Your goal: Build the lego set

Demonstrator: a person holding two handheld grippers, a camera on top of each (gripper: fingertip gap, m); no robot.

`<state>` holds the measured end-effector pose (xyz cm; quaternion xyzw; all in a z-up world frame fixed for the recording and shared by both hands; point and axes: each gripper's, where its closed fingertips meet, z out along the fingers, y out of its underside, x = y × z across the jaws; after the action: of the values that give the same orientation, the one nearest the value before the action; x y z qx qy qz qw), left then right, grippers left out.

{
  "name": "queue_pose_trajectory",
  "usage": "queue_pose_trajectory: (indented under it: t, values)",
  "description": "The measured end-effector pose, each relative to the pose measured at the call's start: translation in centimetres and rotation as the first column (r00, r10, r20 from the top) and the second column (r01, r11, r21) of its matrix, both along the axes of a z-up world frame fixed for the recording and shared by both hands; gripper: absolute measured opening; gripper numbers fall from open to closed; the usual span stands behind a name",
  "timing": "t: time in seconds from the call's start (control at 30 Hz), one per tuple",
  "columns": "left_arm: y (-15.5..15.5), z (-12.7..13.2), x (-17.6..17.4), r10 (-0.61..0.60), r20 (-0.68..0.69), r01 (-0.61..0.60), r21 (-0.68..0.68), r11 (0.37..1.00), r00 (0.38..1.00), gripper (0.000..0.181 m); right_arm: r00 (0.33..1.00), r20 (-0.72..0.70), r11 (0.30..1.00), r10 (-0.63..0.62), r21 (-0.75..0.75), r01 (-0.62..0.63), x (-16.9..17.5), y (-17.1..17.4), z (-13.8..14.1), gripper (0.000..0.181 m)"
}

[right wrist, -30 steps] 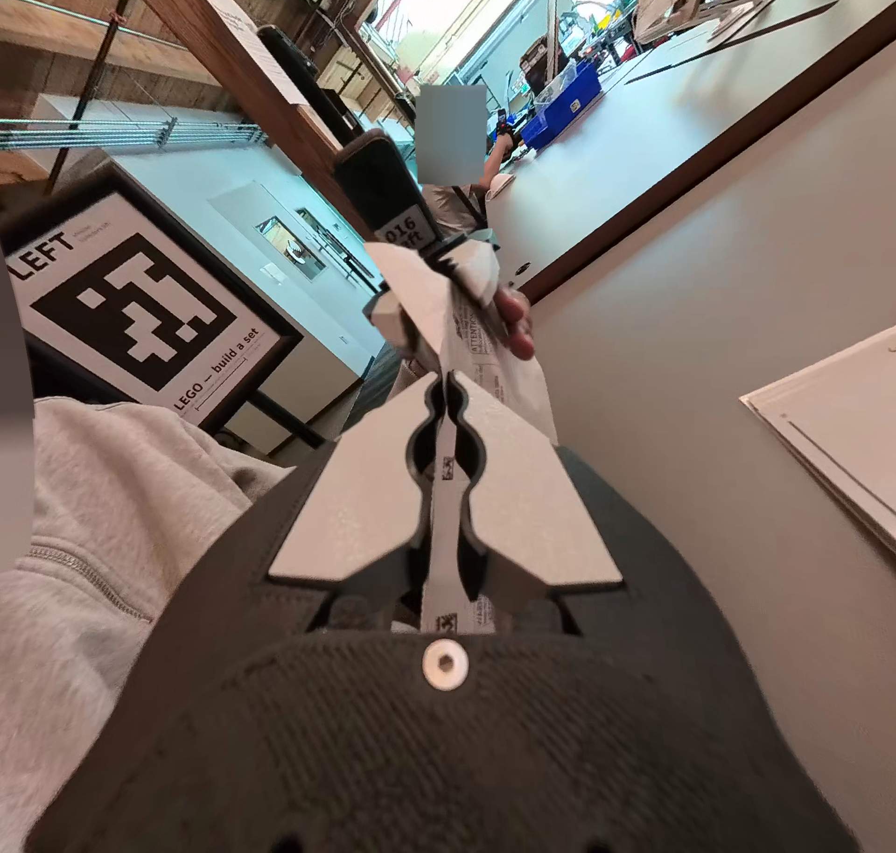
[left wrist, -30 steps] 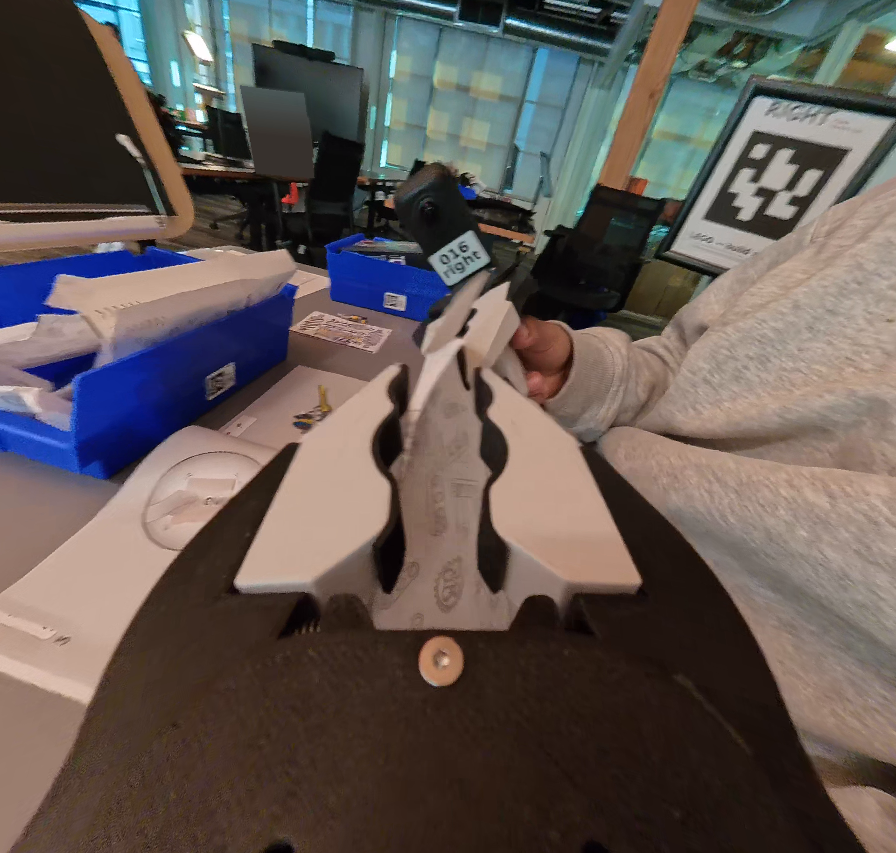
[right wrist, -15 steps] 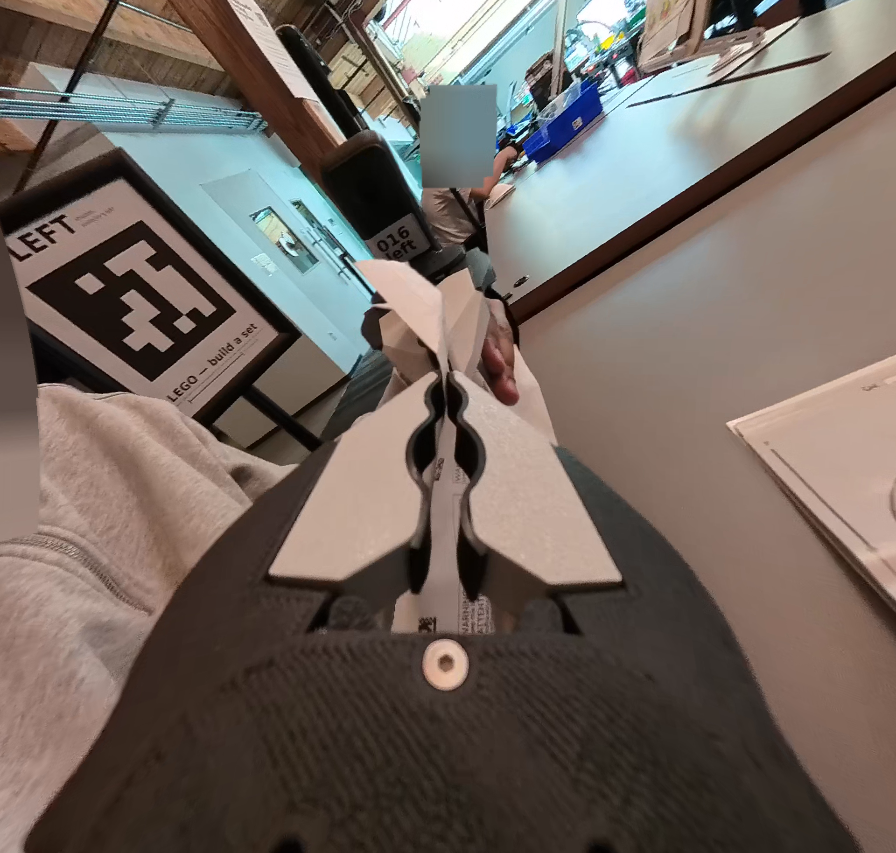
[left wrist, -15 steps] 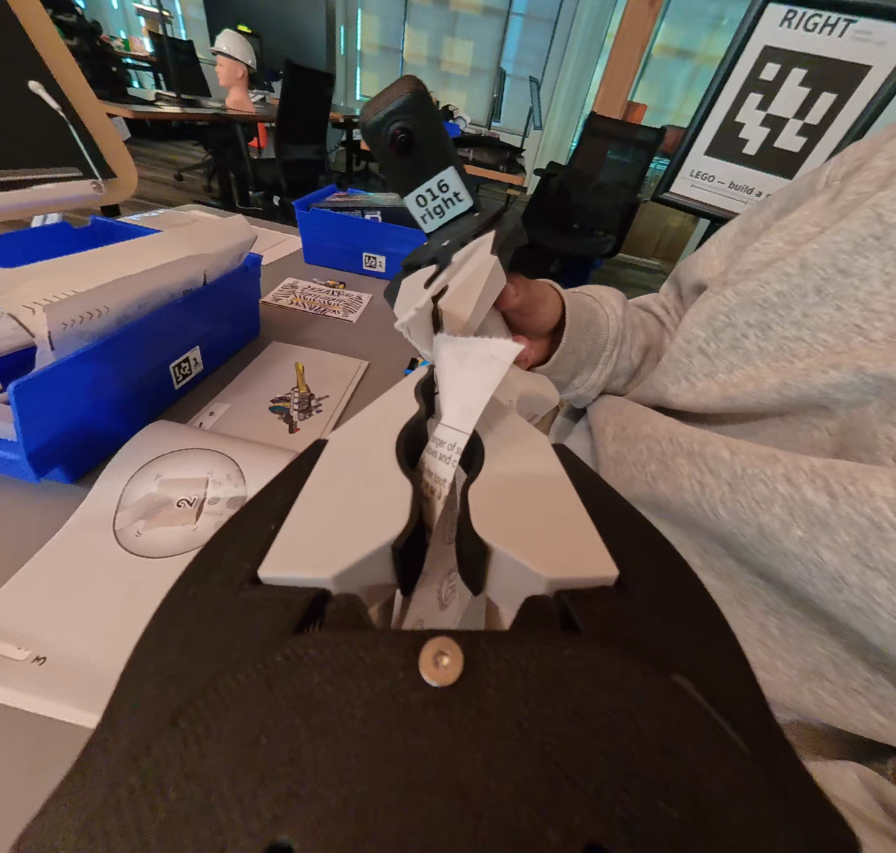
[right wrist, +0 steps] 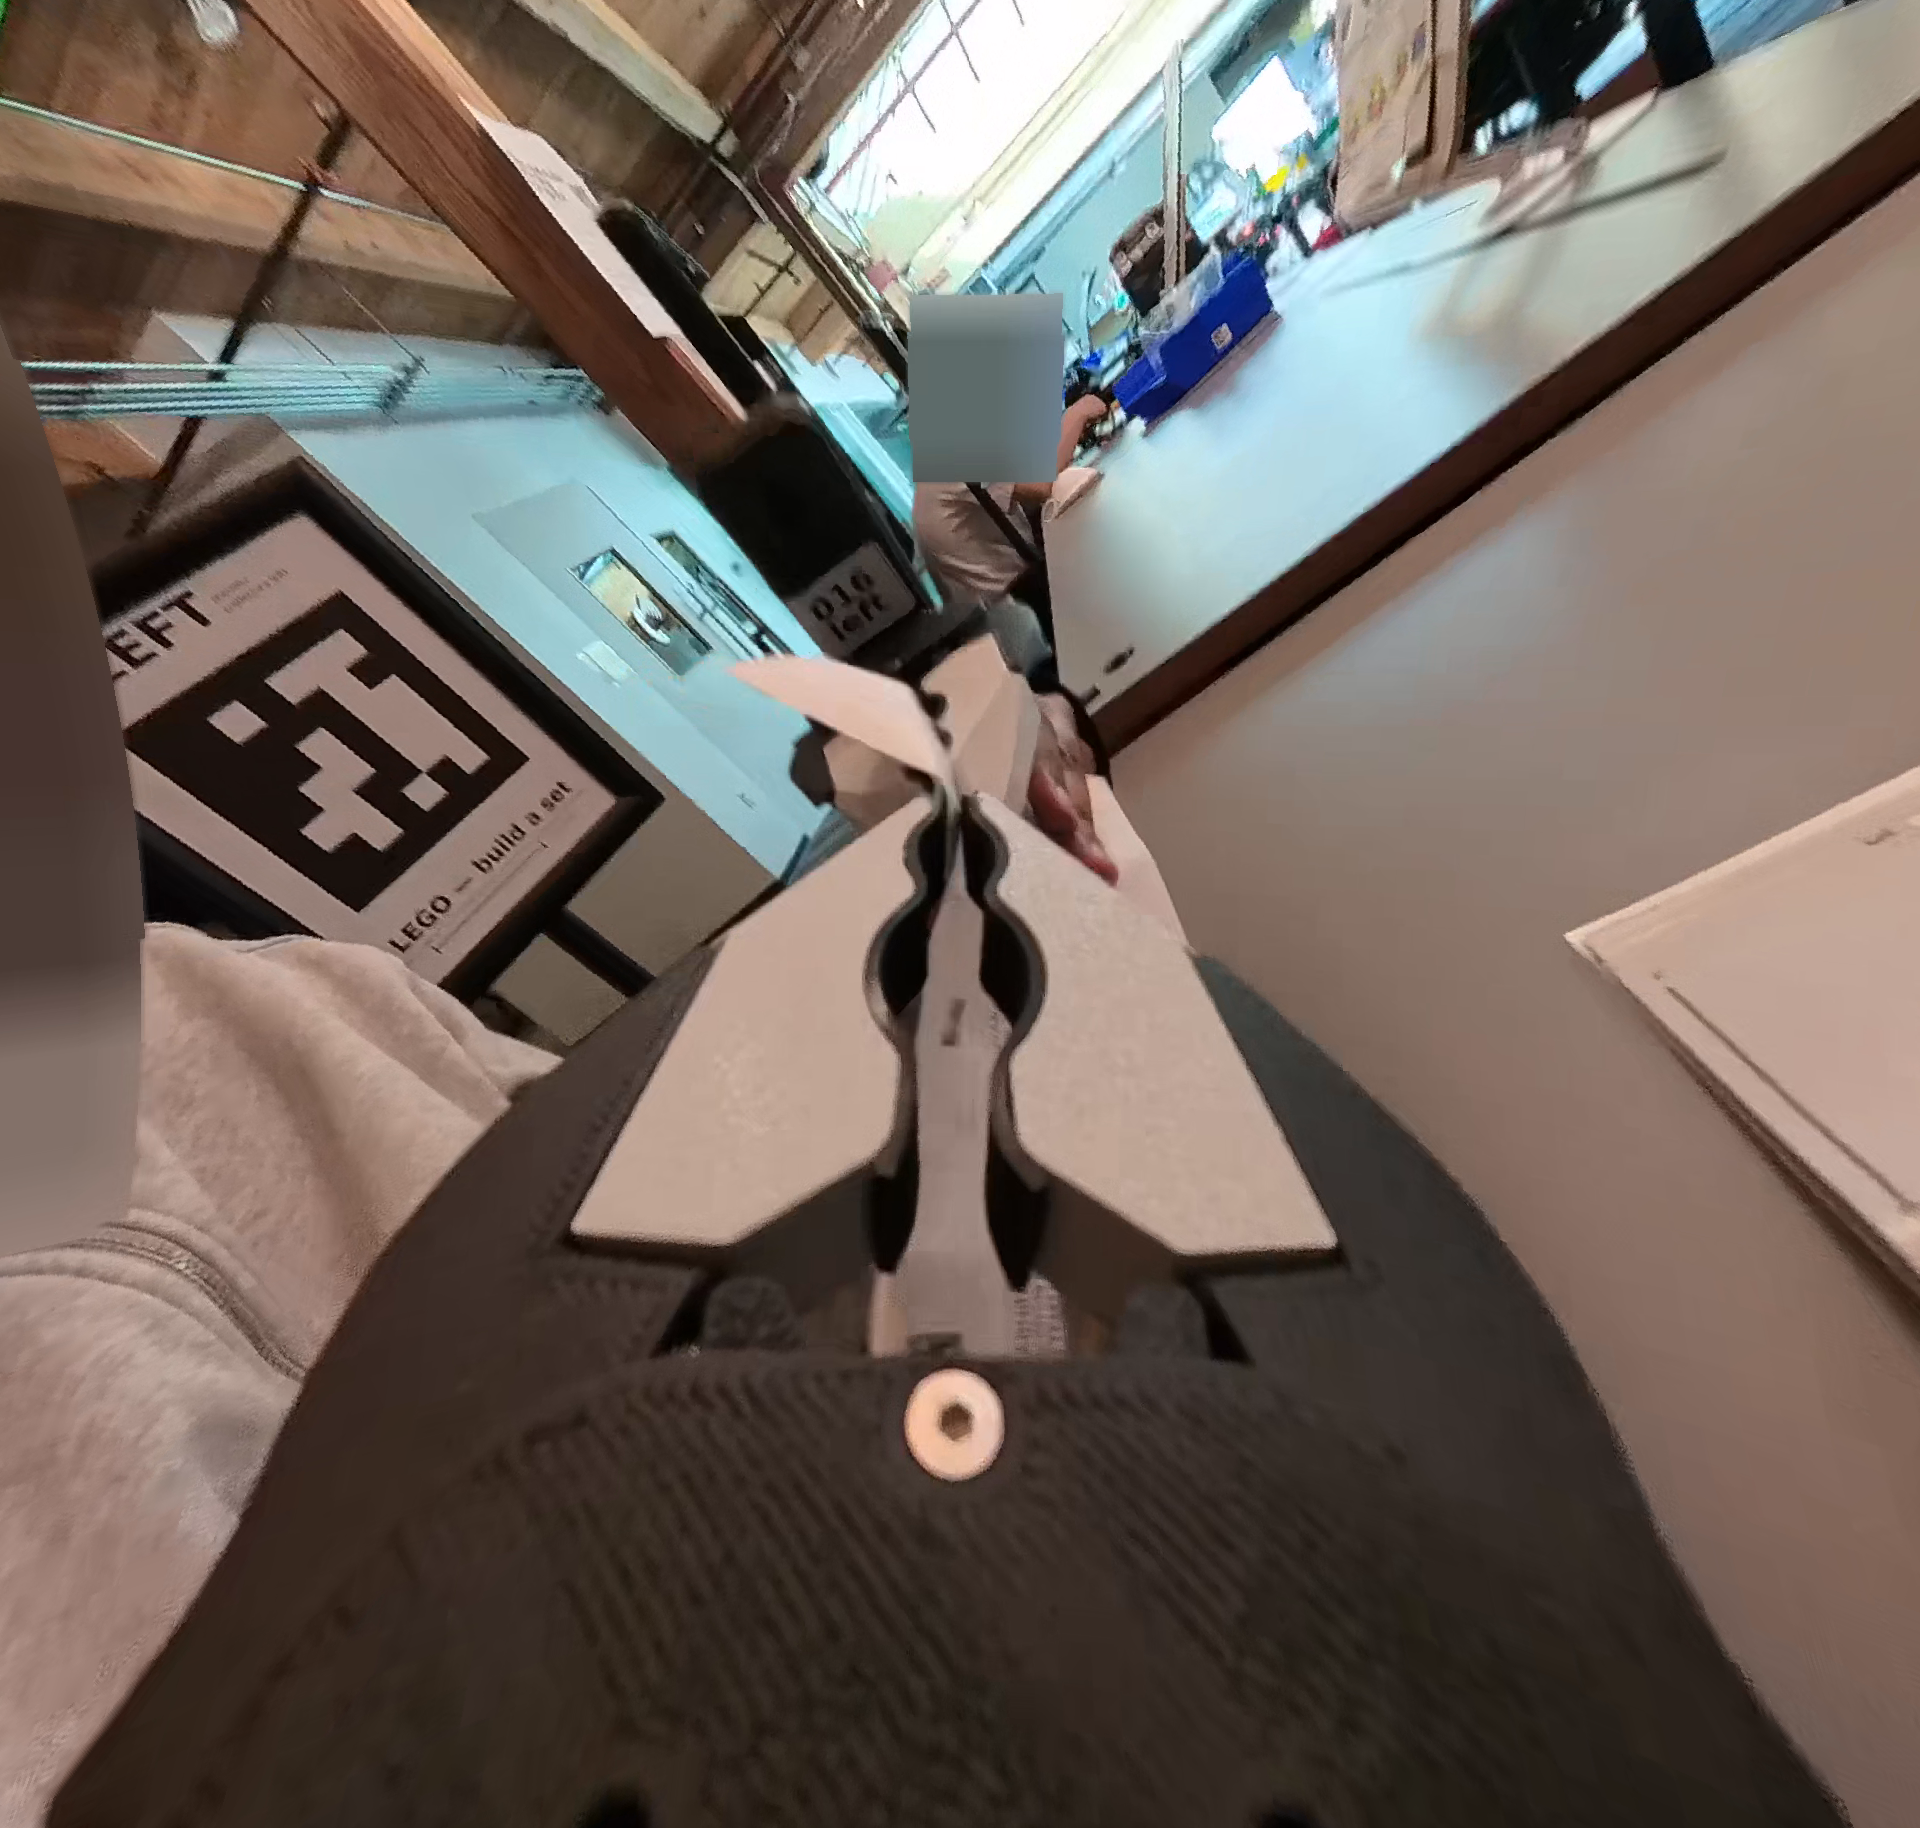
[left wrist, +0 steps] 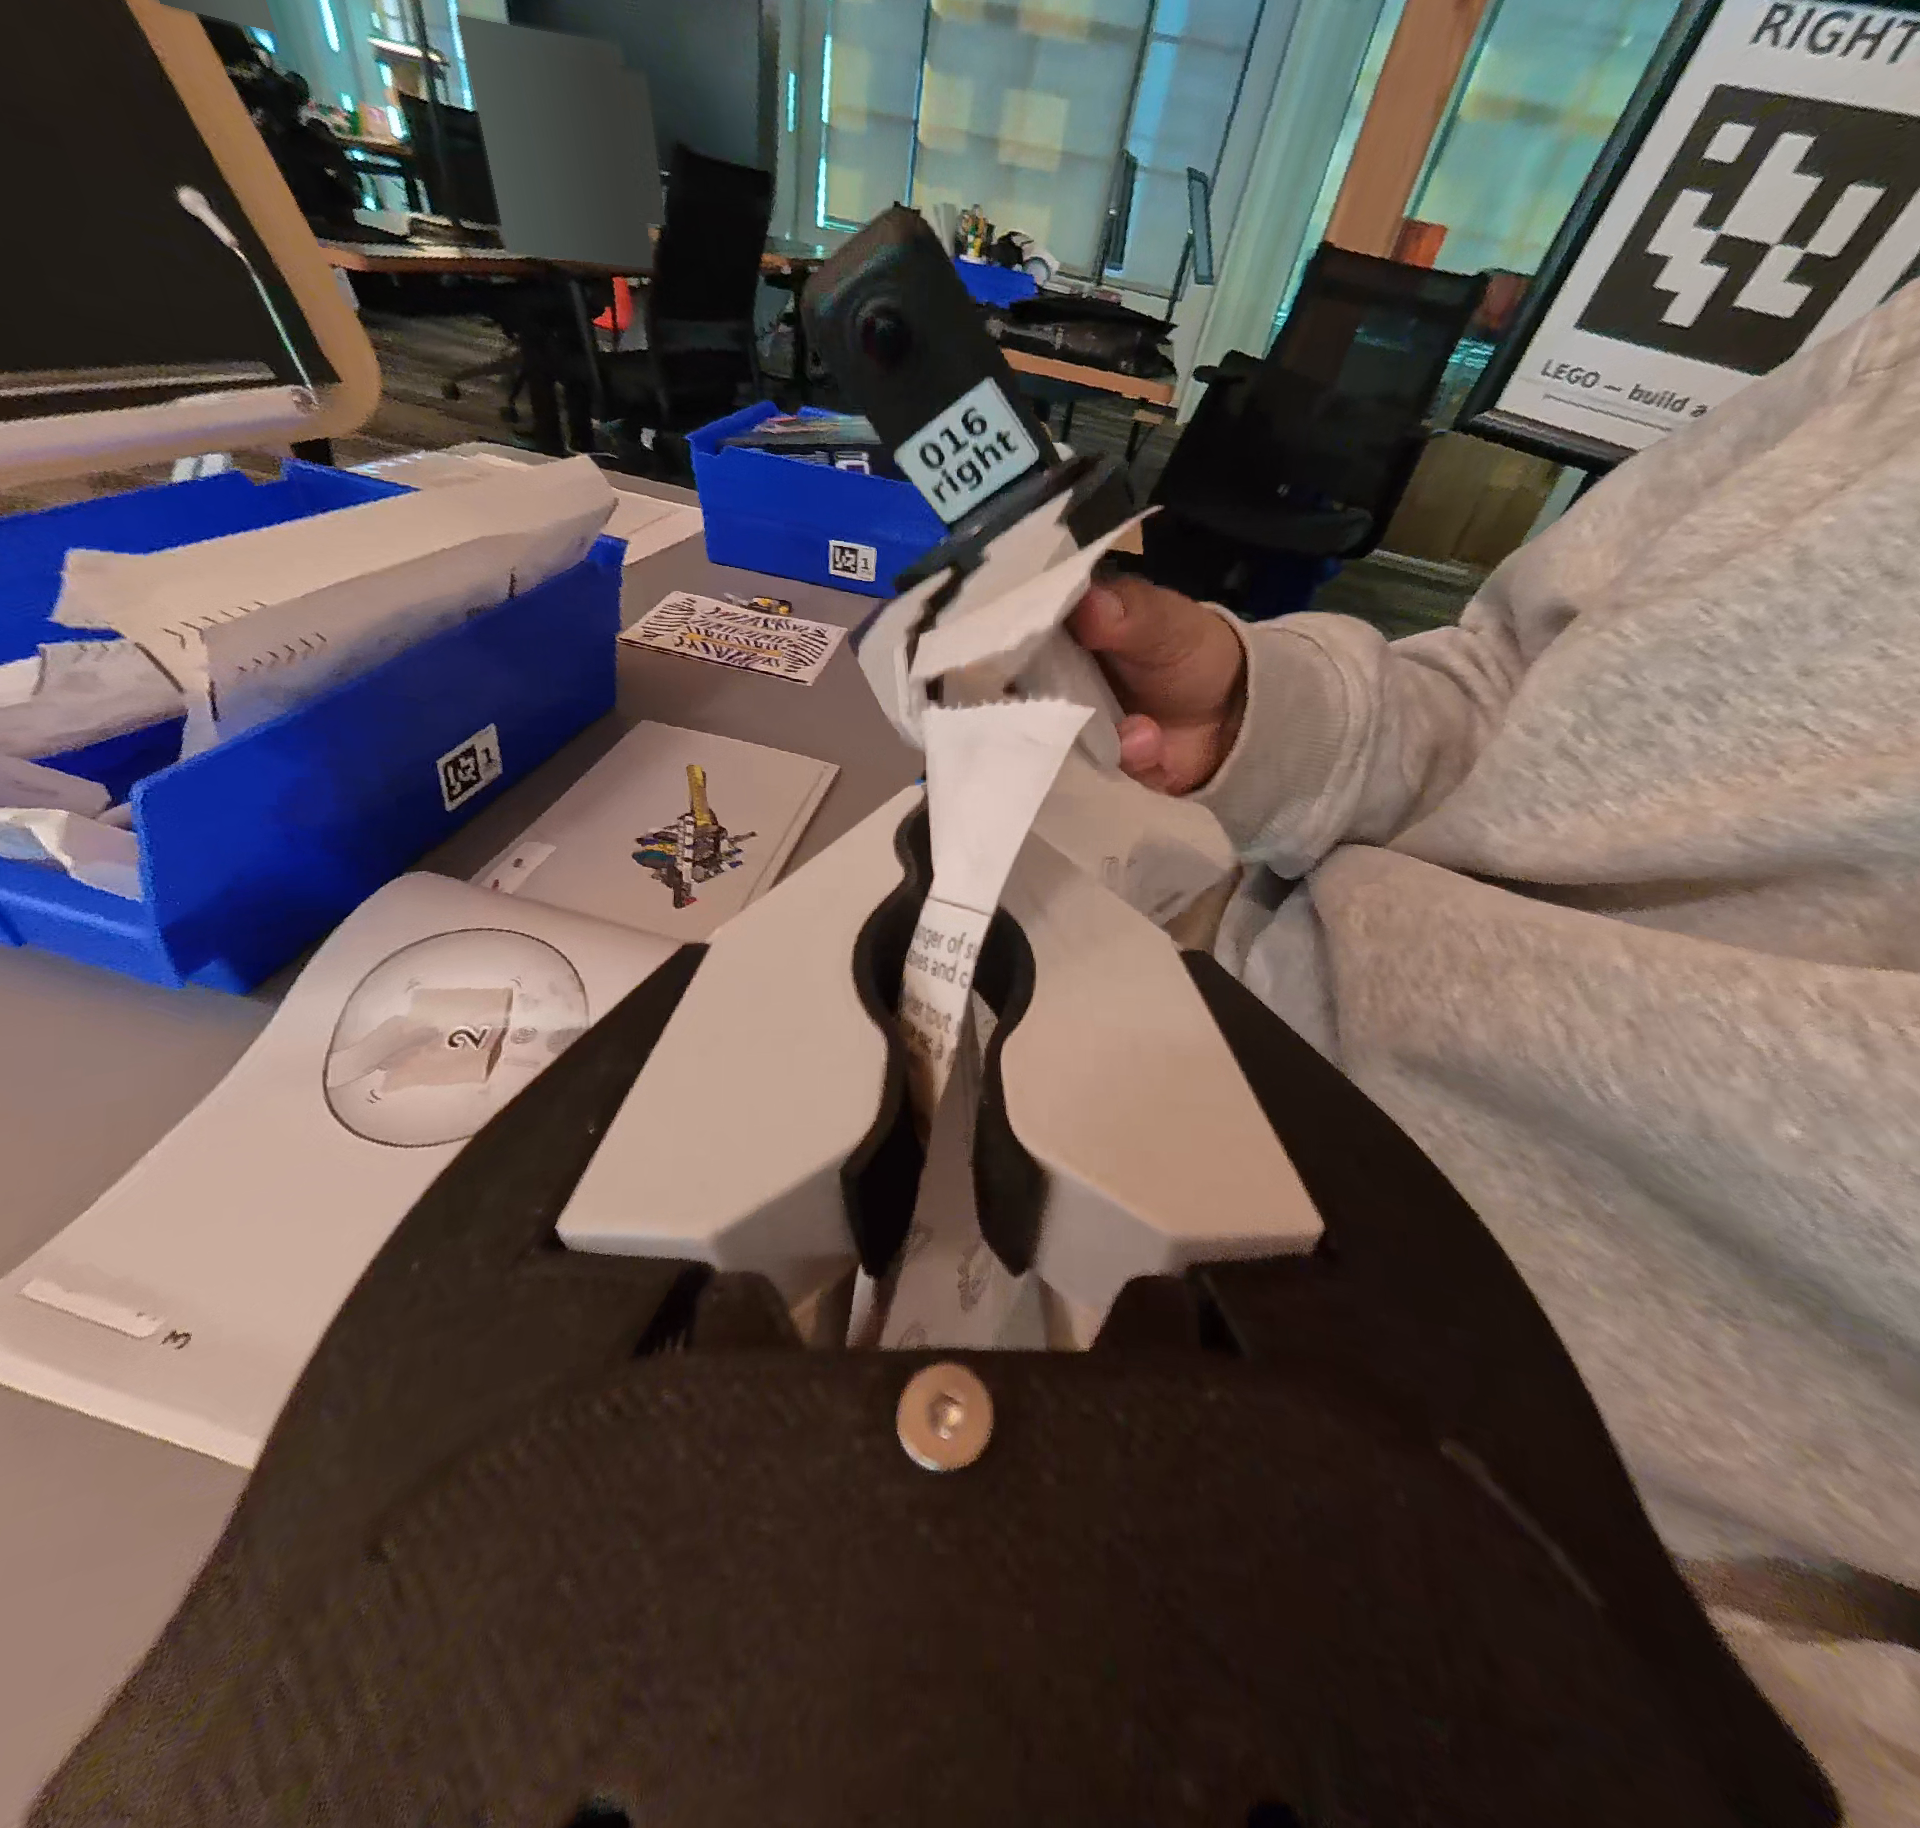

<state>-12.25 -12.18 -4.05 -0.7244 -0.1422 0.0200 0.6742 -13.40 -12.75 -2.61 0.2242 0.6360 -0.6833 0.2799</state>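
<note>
Left gripper [left wrist: 940,905] and right gripper [right wrist: 951,822], raised tip to tip, both clamp 1 paper bag [left wrist: 987,802]

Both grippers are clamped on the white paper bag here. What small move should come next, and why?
Probably pull the two apart to tear it open: the left gripper and right gripper each pinch the paper bag, stretched between them above the table.

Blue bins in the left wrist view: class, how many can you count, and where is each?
2. The nearer blue bin, stuffed with white paper bags, sits at the table's left; the smaller far blue bin sits behind, near the middle. Others may be hidden.
</note>
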Motion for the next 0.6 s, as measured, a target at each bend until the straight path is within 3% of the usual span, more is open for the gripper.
queue_pose_trajectory:
  t: [0.07, 0.5, 0.6]
  values:
    - [-0.4, 0.0, -0.1, 0.006, 0.007, -0.006, 0.013, 1.000, 1.000, 0.000, 1.000, -0.020, 1.000, -0.011, -0.028, 0.010, -0.4, 0.9, 1.1, 0.000]
    - [-0.2, 0.0, -0.2, 0.004, 0.027, -0.004, 0.008, 1.000, 1.000, 0.000, 0.956, -0.291, 0.981, 0.039, 0.194, 0.019, 0.8, 0.7, 0.5, 0.042]
    - [0.1, 0.0, 0.1, -0.011, 0.023, 0.011, 0.004, 1.000, 1.000, 0.000, 0.930, -0.367, 0.961, 0.028, 0.267, 0.076, 0.5, 0.2, -0.2, 0.034]
